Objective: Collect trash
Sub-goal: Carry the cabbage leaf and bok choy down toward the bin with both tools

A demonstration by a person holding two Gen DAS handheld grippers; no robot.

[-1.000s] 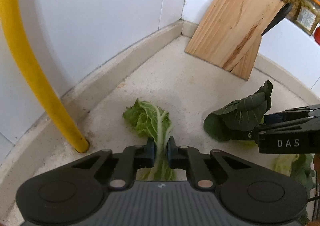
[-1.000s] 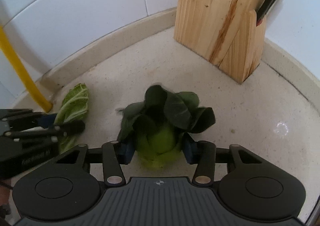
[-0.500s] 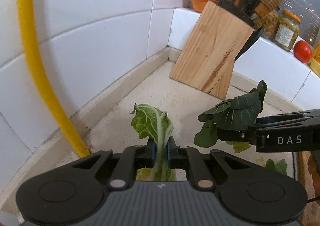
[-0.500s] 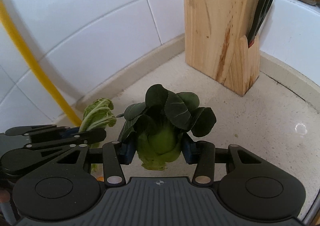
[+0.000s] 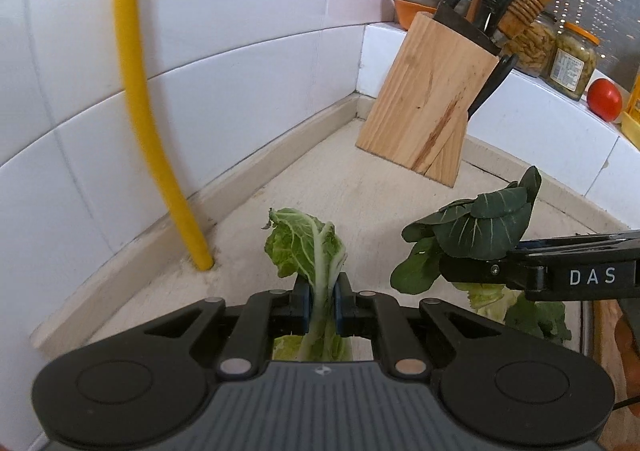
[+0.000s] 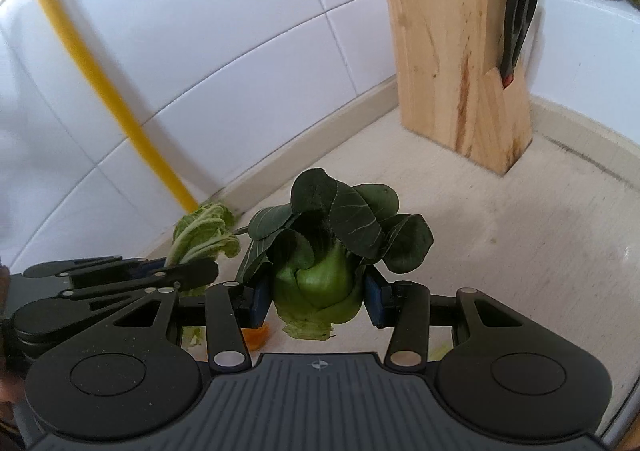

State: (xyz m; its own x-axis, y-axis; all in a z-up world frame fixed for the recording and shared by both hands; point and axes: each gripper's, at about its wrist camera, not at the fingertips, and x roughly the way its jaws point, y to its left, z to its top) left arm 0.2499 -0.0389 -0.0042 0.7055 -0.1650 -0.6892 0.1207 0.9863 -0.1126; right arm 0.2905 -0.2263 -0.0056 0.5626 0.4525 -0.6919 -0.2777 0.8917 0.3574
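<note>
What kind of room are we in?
Most likely a kitchen: a wooden knife block full of knives stands in the corner of a tiled counter, and jars of food and a tomato sit on the ledge.

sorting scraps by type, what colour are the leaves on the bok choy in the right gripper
Dark green leaves over a pale green base, clearest in the right wrist view: bok choy.

I see bright, even daylight on both wrist views; fisheye distortion bows the wall tiles (image 5: 248, 11), corners vignette black, the yellow pipe (image 6: 100, 79) is motion-blurred, and a faint glare marks the counter (image 6: 520, 235).
</note>
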